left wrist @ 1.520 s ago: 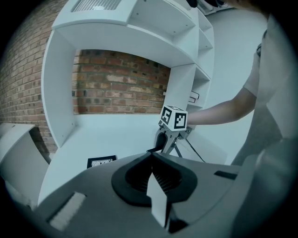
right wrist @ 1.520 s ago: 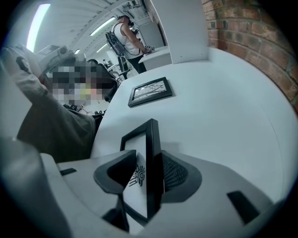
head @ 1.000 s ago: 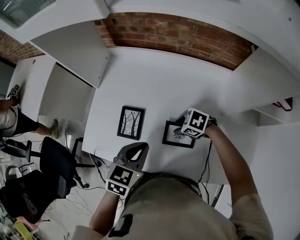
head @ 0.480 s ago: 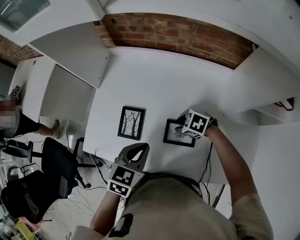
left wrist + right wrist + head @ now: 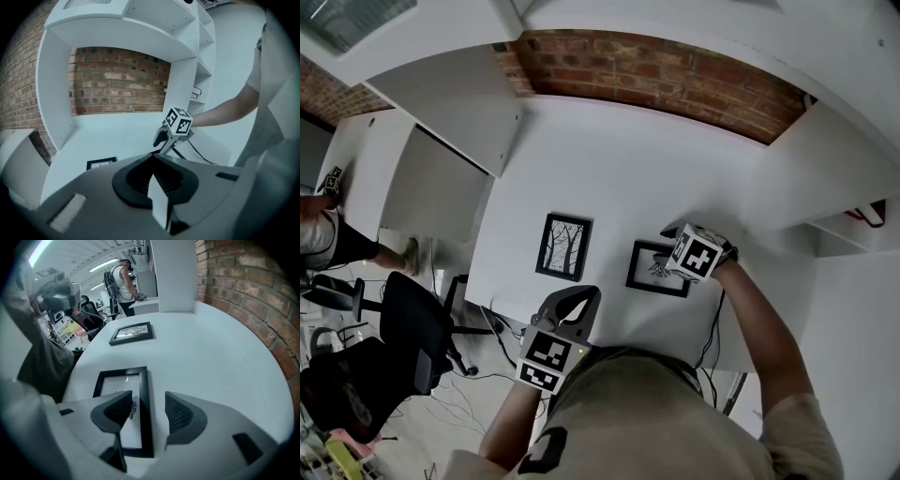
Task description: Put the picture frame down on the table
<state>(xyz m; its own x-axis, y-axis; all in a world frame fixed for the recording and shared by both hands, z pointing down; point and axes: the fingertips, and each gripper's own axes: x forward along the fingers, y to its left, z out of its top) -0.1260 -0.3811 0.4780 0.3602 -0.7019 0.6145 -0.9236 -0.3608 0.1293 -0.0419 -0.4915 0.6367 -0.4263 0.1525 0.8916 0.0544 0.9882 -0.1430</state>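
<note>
Just changed: the right gripper [image 5: 147,401] has been opening its jaws, and now they are as wide as they go
Right gripper now: it points down over the picture frame [image 5: 123,385]; the frame's right side sits between the jaws, but the pads do not press on it, so it holds nothing
Picture frame: it lies flat on the white table [image 5: 609,178], near the front edge, in the same spot as a moment ago
What that means: I think the frame is already down and let go, so the job looks about done; the gripper only has to lift away without bumping the frame
Person far left: a person [image 5: 319,234] stands at another desk, well apart
Chair: a black chair [image 5: 412,337] is on the floor by the table, out of the way
Left gripper: the left gripper [image 5: 577,298] is closed tight on nothing and waits at the front edge
Tree picture: a second frame, the tree picture [image 5: 562,246], lies flat to the left of the first, near but not touching
Cable: a black cable [image 5: 715,319] hangs off the front edge under the right arm
In the way: nothing near the frame that I can see
</note>
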